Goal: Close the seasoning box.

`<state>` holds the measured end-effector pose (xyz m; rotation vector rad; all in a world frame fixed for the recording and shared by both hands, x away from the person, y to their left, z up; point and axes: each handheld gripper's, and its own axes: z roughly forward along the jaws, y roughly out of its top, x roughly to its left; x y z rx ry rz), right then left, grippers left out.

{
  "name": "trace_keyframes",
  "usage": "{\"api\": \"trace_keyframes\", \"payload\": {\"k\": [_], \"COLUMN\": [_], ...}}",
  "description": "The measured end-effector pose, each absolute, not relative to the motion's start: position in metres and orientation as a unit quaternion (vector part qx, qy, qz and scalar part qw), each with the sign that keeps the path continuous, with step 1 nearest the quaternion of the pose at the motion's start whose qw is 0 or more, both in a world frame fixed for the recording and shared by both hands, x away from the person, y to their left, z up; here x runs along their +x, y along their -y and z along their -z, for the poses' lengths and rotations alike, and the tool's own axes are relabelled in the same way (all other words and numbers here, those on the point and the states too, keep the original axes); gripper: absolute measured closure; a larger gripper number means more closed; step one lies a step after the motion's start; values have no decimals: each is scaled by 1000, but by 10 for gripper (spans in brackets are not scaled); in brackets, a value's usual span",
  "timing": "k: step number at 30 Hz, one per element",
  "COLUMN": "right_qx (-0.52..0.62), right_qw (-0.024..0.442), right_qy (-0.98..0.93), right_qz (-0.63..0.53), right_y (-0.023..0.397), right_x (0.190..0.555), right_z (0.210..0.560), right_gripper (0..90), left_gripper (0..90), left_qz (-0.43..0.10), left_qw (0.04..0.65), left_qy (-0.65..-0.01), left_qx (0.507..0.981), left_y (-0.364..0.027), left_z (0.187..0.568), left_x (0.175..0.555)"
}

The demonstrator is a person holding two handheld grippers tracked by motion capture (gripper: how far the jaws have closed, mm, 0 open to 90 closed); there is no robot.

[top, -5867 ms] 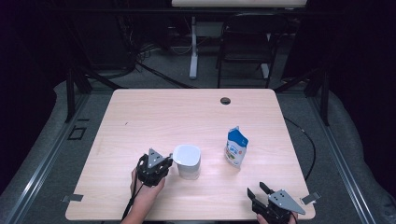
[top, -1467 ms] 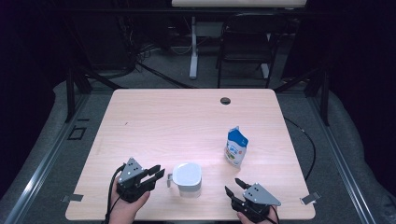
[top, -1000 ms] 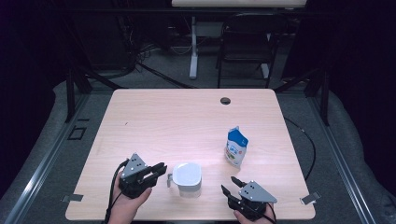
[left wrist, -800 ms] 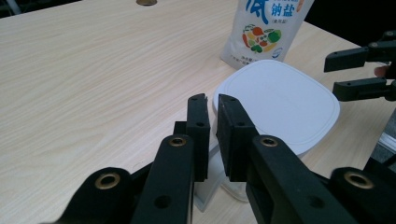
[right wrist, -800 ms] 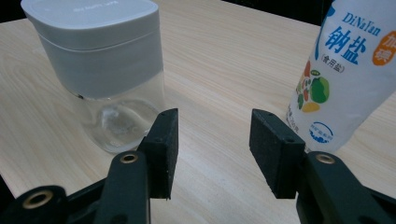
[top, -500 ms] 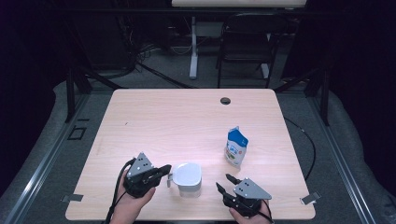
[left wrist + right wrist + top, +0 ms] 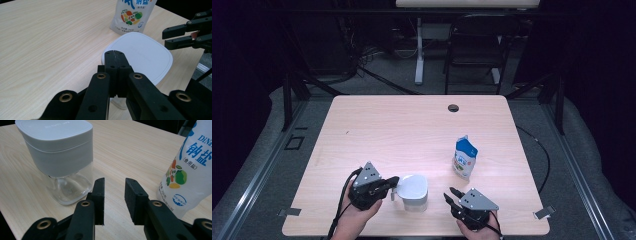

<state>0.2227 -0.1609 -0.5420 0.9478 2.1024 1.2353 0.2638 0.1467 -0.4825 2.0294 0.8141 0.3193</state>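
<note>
Left gripper (image 7: 392,181) pressed shut at lidded jar (image 7: 413,192) nine o'clock; right gripper (image 7: 451,194) spread, just closing, nothing between. Jar could be toppled if nudged.

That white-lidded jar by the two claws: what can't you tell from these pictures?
- Jar, left gripper view: the shut left gripper covers its handle side, so a grip is unclear.
- Jar contents, right gripper view: clear base looks empty, the grey band hides the rest.
- Salt pouch, right gripper view: cut off by the frame edge.

a pale wooden table (image 7: 412,125) stands on grey carpet (image 7: 572,150); behind it, a dark chair (image 7: 472,55) in dim light.
</note>
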Motion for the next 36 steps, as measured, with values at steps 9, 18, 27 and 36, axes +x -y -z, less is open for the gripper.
{"api": "trace_keyframes", "payload": {"k": [9, 18, 27, 36], "right_qx": [344, 336, 324, 311], "right_qw": [257, 249, 240, 241], "right_qy": [-779, -786, -793, -797], "right_qz": [-457, -456, -456, -458], "right_y": [160, 159, 153, 145], "right_x": [223, 224, 226, 228], "right_z": [539, 538, 536, 530], "right_gripper": [745, 836, 900, 900], "left_gripper": [900, 900, 900, 900], "left_qz": [-131, -139, -136, -136], "left_qw": [441, 437, 442, 442], "left_qy": [-328, -324, -327, -327], "left_qx": [825, 827, 824, 824], "left_y": [-142, -141, -142, -142], "left_z": [485, 485, 486, 486], "left_x": [265, 265, 265, 264]}}
